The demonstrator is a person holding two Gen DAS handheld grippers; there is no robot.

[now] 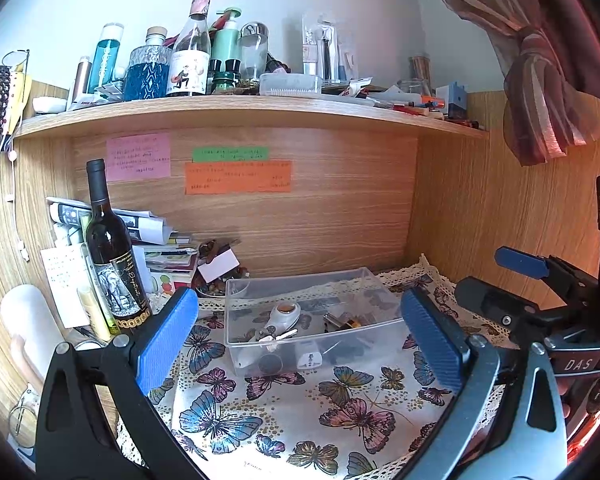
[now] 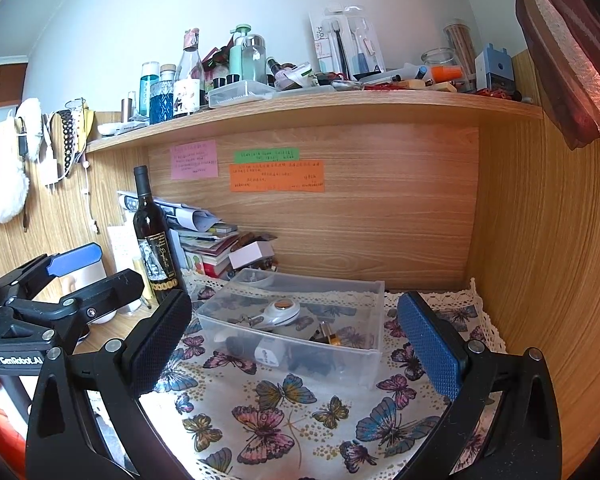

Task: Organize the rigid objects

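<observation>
A clear plastic box (image 1: 236, 344) sits on the butterfly cloth (image 1: 300, 412) at the desk's middle. It holds a white round gadget (image 1: 284, 314), a small metal item (image 1: 342, 322), a white plug (image 1: 308, 354) and dark bits. My left gripper (image 1: 300, 340) is open and empty, with the box between and beyond its fingers. My right gripper (image 2: 296, 344) is open and empty, in front of the same box (image 2: 370, 364). The gadget (image 2: 280, 312) shows there too. Each gripper shows in the other's view, the right one (image 1: 540, 280) and the left one (image 2: 60, 280).
A dark wine bottle (image 1: 112, 256) stands left of the box, by a stack of papers and books (image 1: 160, 248). A crowded shelf (image 1: 240, 108) of bottles runs above. Wooden walls close the back and right. A curtain (image 1: 548, 80) hangs at upper right.
</observation>
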